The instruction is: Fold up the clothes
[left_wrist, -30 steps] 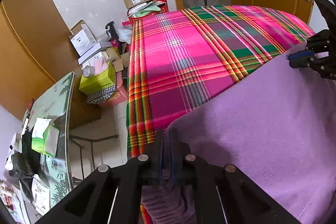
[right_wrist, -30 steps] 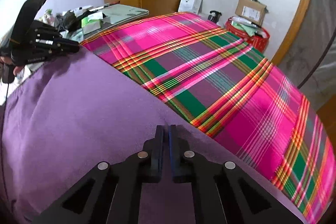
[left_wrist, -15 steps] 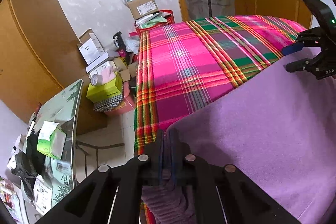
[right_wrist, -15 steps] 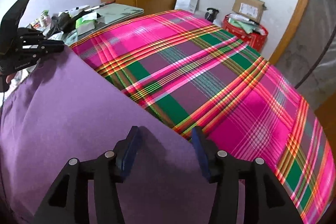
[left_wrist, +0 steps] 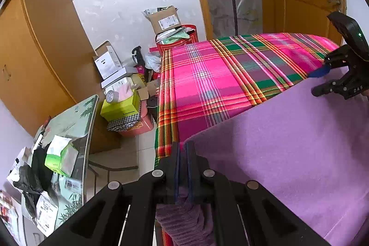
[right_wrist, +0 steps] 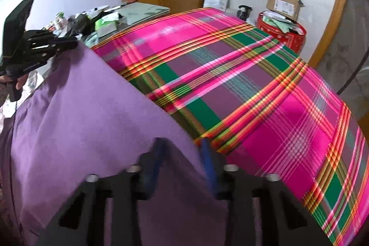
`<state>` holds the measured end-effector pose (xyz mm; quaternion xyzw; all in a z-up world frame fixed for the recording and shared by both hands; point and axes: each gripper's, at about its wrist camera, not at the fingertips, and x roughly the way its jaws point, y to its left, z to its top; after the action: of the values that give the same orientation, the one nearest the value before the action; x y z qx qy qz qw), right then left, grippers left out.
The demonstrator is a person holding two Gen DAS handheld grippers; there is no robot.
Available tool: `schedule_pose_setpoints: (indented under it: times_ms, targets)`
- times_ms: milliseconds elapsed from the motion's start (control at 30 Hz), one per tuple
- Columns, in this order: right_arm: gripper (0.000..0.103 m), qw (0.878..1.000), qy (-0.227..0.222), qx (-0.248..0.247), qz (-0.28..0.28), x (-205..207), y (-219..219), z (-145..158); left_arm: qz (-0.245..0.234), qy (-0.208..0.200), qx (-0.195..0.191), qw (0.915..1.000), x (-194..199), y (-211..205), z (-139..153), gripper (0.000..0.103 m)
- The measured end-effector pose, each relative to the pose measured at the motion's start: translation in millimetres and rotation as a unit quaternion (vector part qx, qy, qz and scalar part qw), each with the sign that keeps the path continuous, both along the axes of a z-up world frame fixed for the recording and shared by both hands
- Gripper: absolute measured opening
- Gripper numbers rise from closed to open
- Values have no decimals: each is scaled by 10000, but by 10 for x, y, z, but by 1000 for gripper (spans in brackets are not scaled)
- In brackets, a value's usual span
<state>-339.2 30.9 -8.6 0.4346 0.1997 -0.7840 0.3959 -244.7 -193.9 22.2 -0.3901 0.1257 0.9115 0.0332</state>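
Since a second ago the right tongs (right_wrist: 182, 153) have let go of the purple garment (right_wrist: 87, 121) and now stand wide above its edge, their blue pads blurred. The left tongs (left_wrist: 181, 161) stay narrow, pinching a ribbed corner of the garment, which lies spread over the plaid-covered bed (left_wrist: 219, 75). "DAS" reads on the right tongs' body; labels on the cardboard box (left_wrist: 165, 19) are illegible.

Garment (left_wrist: 288, 142) lies on the bed (left_wrist: 219, 75), over its near part. Table (left_wrist: 76, 117) stands left of the bed. Cardboard box (left_wrist: 165, 19) sits on a round tin (left_wrist: 177, 38) behind the bed's far corner, against the wall.
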Motion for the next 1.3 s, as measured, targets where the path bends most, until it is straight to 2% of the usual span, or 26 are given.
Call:
schedule_pose_setpoints:
  times_ms: [67,167,367,633,1000,1167,1300]
  targets:
    - [9,9998,146,107,60,90,-57,6,5,-7,17,10000,9,-6,0,5]
    - [6,9981,488,379,88,259,-126,19,45,-60,52,10000,12,-20,-1,6]
    - [5,9957,871,170,-277,585,-26,340,172,-49,92,9998,60,4,53,6]
    - [5,9910,1302,-66,-317,1280,67,808,161,153,151,9996,328,64,280,6]
    - [5,9839,1721,-122,-455,2029,183,1154,-27,536,86,9985,903,124,723,6]
    - [5,9809,1906,-109,-378,2423,149,1279,-41,604,14,9982,1176,136,779,6]
    - [5,9787,2042,-69,-182,2761,73,1363,30,606,116,9981,1397,75,805,6]
